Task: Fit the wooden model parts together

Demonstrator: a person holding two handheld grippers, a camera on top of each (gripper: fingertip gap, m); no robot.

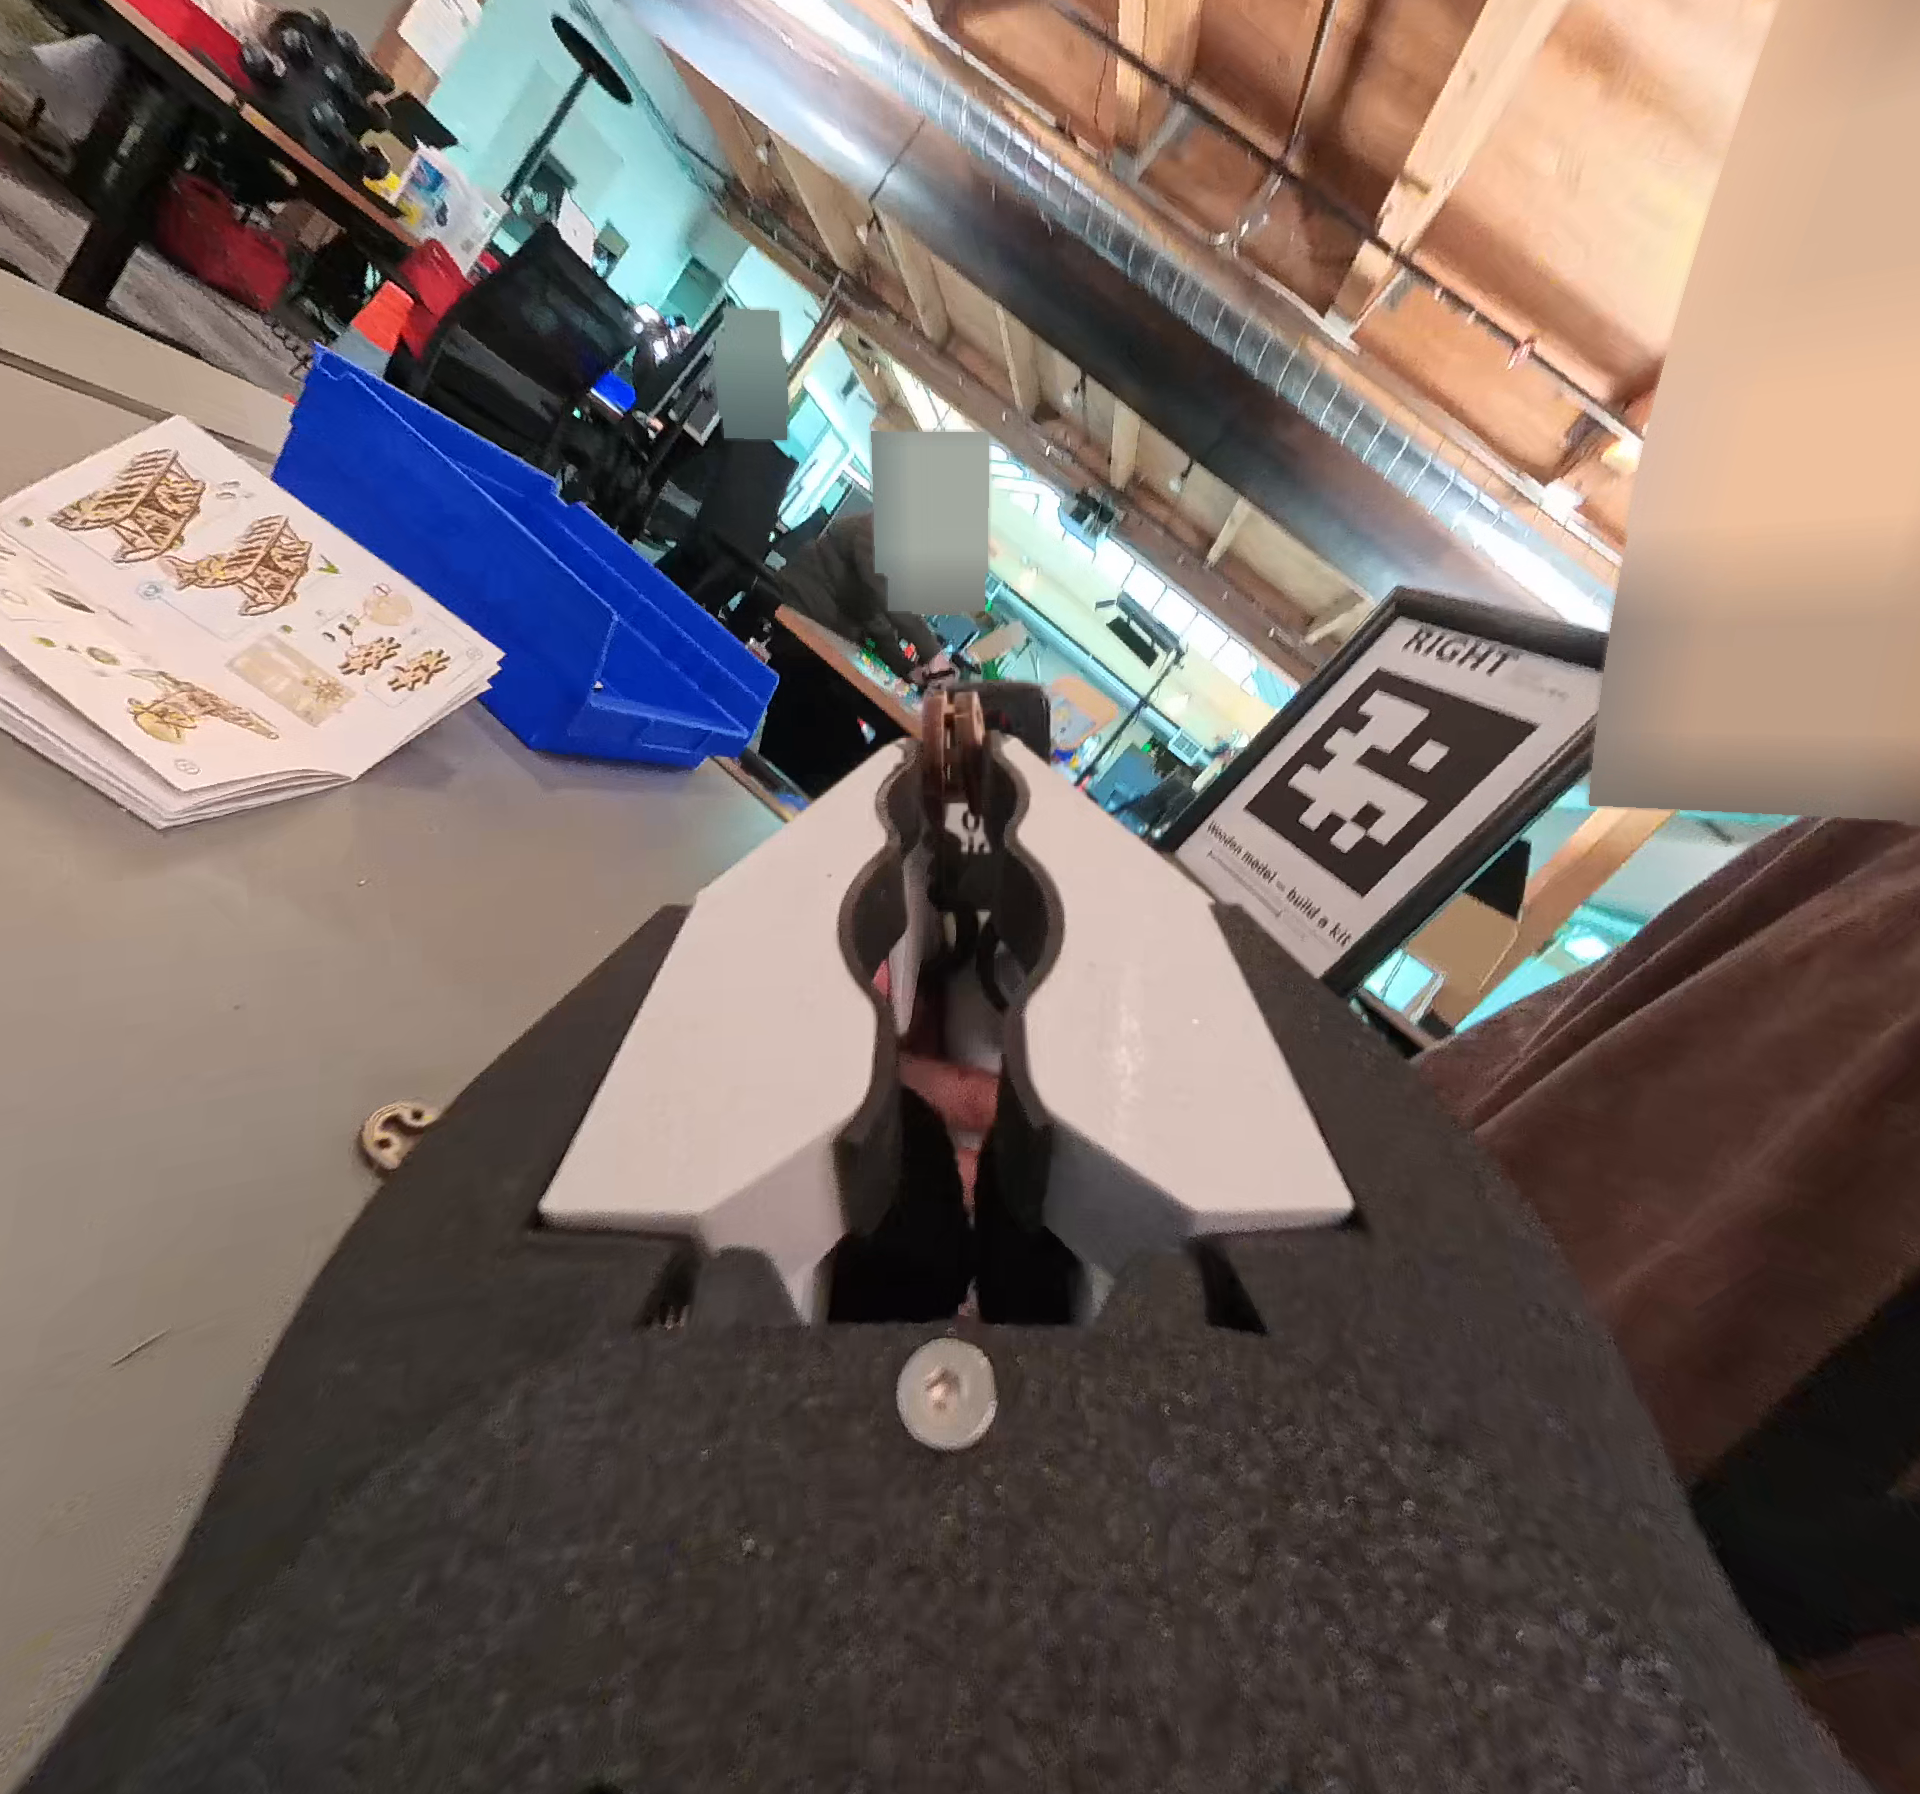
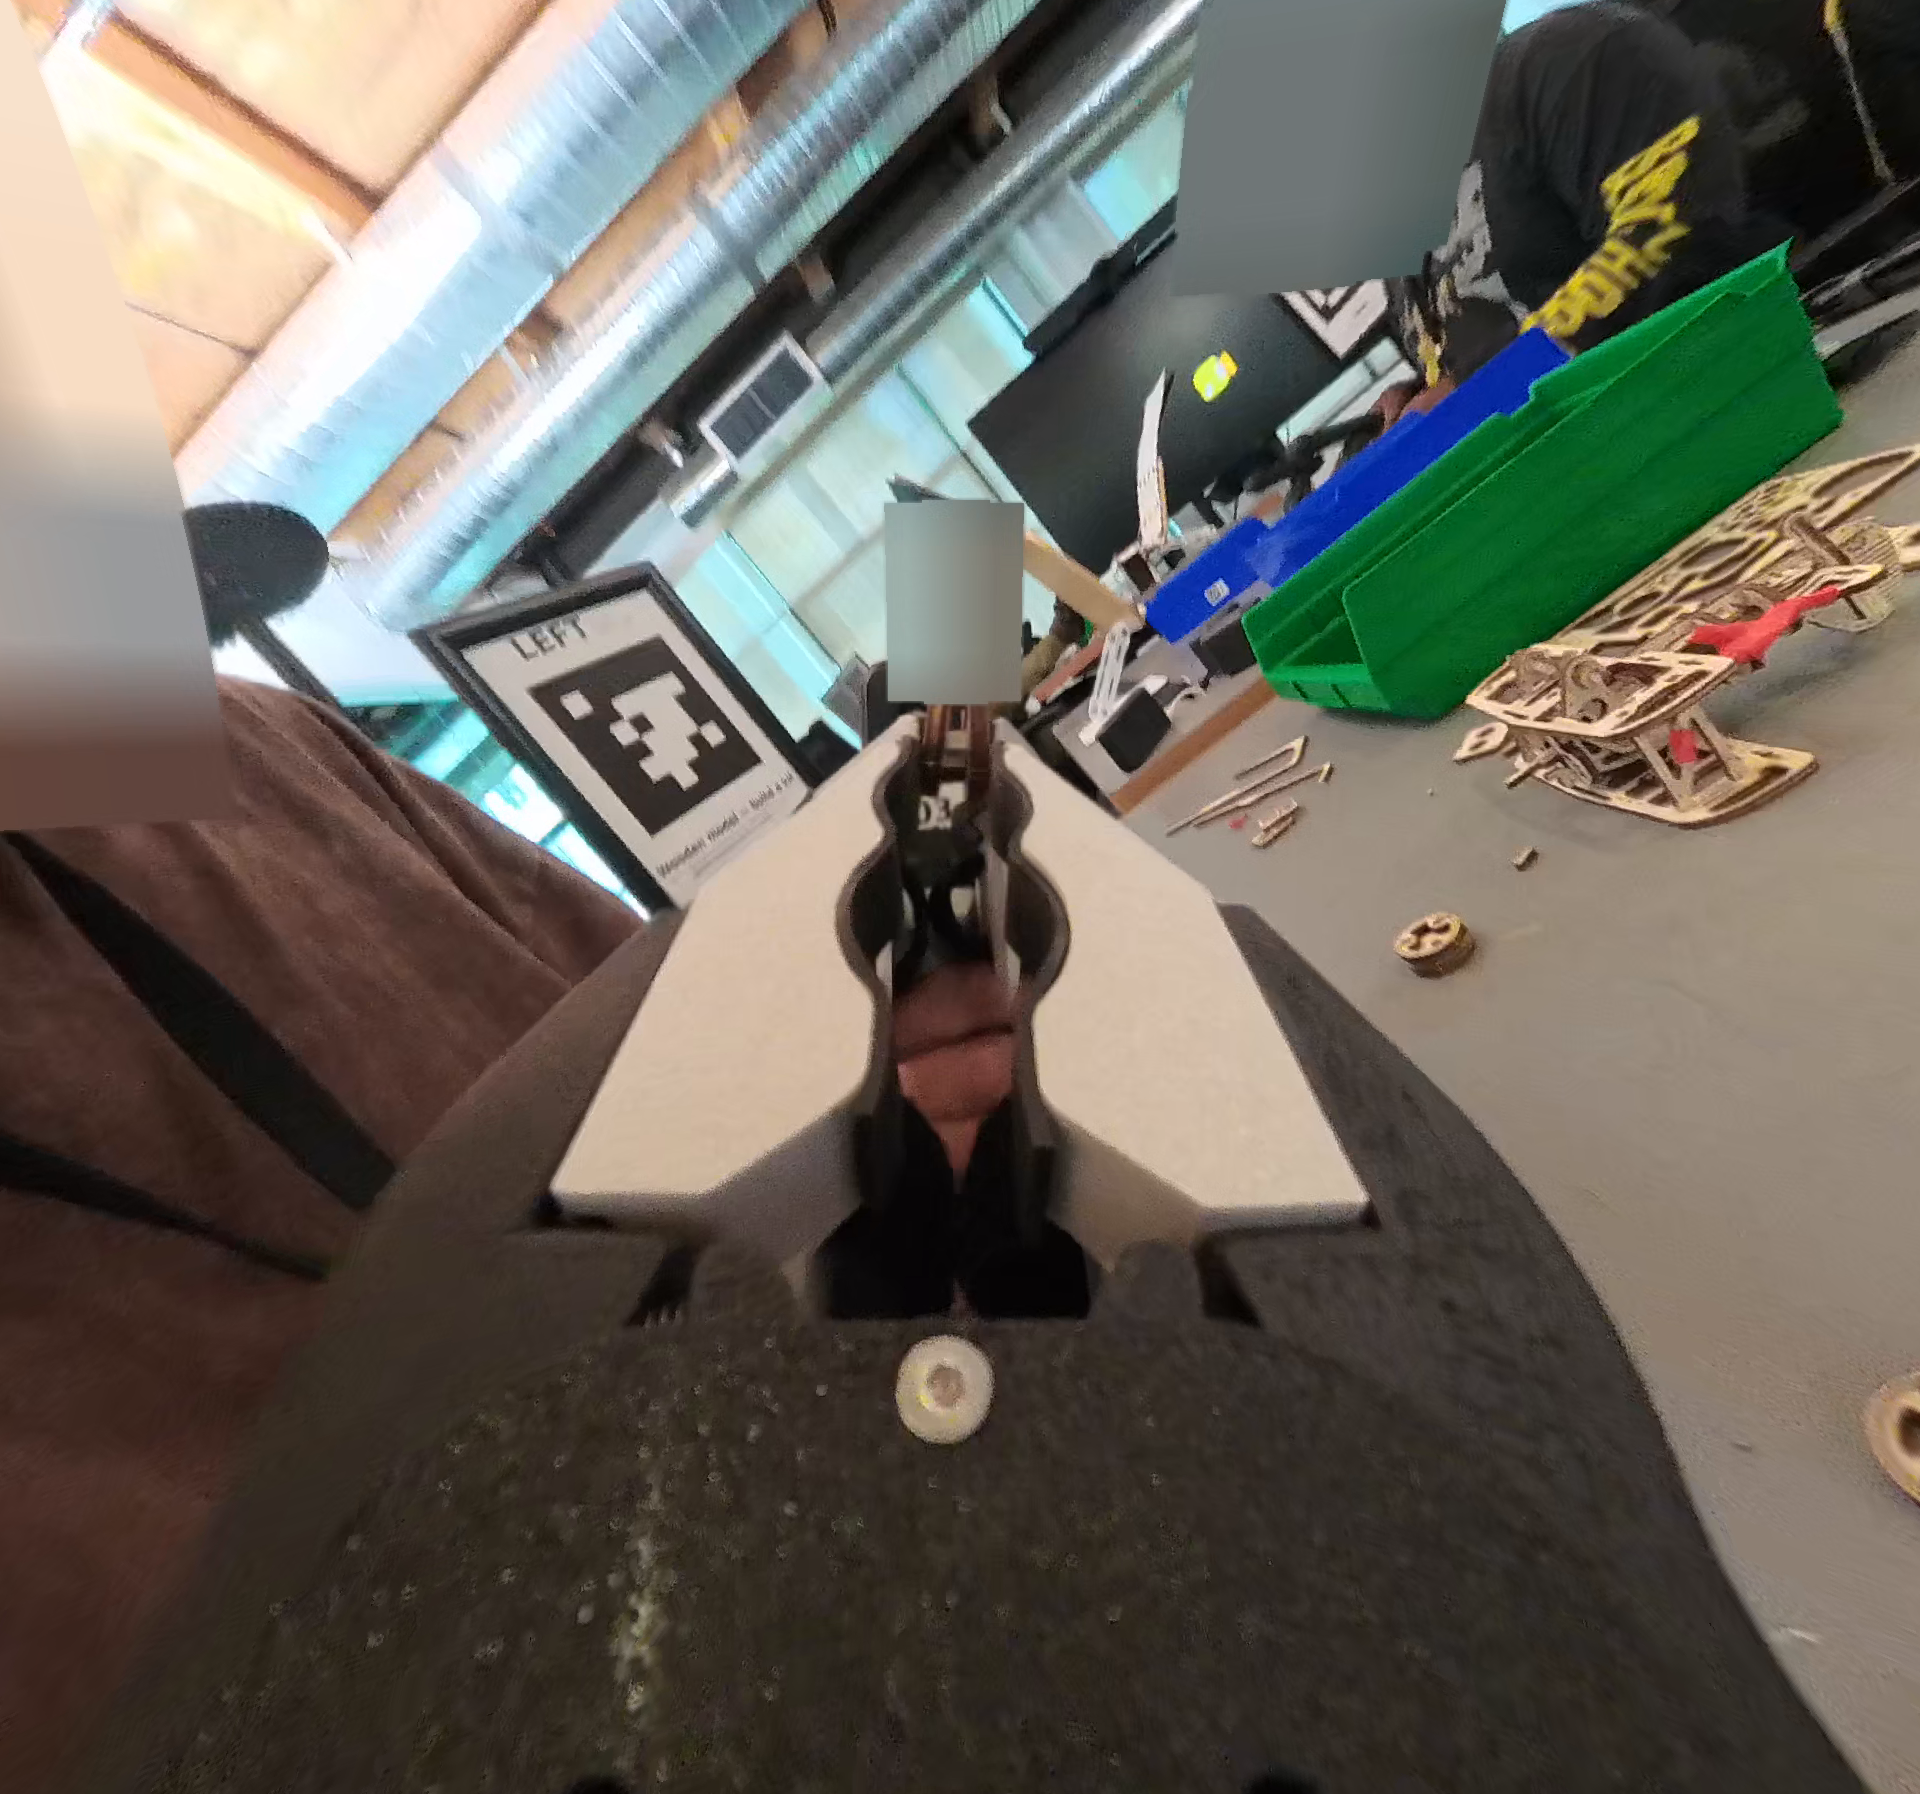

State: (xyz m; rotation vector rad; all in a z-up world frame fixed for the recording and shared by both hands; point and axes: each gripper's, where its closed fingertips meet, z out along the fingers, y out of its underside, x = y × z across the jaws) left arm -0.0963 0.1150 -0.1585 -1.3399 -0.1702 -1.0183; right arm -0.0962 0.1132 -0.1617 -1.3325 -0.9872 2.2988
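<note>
The small wooden piece (image 1: 952, 732) pinched at the left gripper's tips shows only its edge, so its shape is unclear. A wooden disc (image 2: 1897, 1446) is cut off by the right view's edge. That view's background is smeared with blur.

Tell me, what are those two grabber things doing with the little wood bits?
A person holds two grippers up above the grey table, facing each other. The left gripper is shut on a small wooden part, and the right gripper pinches another wooden piece. The half-built wooden model waits on the table by a green bin, with the instruction booklet lying open.
</note>
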